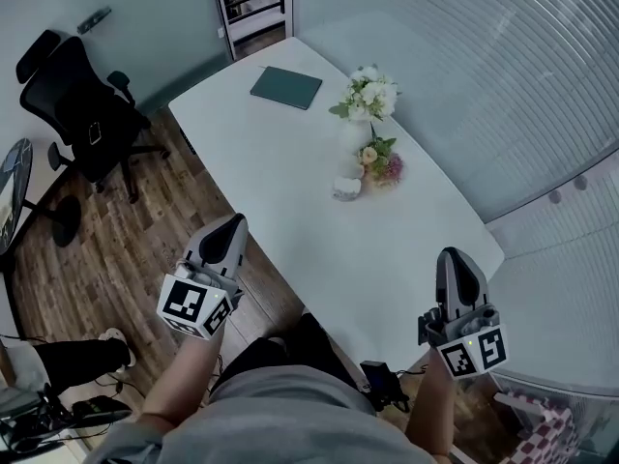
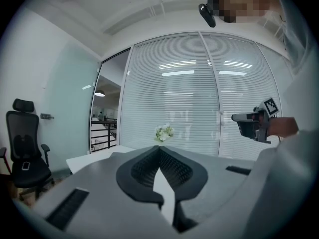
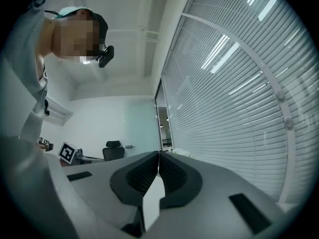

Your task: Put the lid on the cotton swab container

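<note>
The left gripper (image 1: 232,224) and right gripper (image 1: 456,258) were closed and empty; the approach to the container (image 1: 346,189) on the surface (image 1: 280,162) was probably next.

I see table (image 1: 290,201): notebook (image 1: 286,87) far left | flower vase (image 1: 368,100) right of notebook | small bouquet (image 1: 381,160) nearer than vase | cotton swab container (image 1: 346,188) just left of bouquet | office chair (image 1: 82,114) on floor, left of table | my left gripper (image 1: 235,223) off table's near-left edge | my right gripper (image 1: 453,255) at near-right end
</note>
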Available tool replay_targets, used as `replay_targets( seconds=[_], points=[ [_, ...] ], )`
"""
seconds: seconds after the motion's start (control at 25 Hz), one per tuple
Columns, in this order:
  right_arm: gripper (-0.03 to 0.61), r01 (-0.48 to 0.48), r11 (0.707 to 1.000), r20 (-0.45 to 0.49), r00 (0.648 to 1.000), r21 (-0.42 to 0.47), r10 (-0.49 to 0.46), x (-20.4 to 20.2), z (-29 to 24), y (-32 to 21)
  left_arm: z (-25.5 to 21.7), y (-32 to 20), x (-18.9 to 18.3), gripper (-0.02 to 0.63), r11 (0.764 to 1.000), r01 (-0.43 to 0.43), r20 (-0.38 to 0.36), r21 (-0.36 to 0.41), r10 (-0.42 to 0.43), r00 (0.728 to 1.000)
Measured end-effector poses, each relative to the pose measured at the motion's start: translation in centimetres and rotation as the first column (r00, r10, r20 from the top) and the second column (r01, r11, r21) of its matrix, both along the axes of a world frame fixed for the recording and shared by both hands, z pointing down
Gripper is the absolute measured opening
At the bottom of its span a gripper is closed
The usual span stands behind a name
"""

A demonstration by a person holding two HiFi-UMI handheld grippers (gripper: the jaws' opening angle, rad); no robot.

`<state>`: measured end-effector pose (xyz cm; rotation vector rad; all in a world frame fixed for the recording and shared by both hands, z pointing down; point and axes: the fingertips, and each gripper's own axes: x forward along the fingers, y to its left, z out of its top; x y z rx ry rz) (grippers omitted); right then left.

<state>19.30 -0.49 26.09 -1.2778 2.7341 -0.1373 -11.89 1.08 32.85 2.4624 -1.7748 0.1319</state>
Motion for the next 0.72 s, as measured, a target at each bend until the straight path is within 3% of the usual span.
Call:
replay_targets(
  seconds=[0.44, 0.72],
  points=[
    [0.026, 0.079, 0.996, 0.015, 0.997, -0.032, -0.079, 0.5, 1.4, -2.6, 0.4, -1.0, 1.9, 0.006, 0.999, 0.041, 0.017, -0.015, -0.041, 0.999],
    [0.026, 0.083, 0.996, 0.014, 0.997, -0.040, -0.082, 0.2, 1.7, -3.0, 1.0, -1.6, 1.9, 0.006, 0.999, 0.032, 0.017, -0.026, -0.032, 0.999]
  ],
)
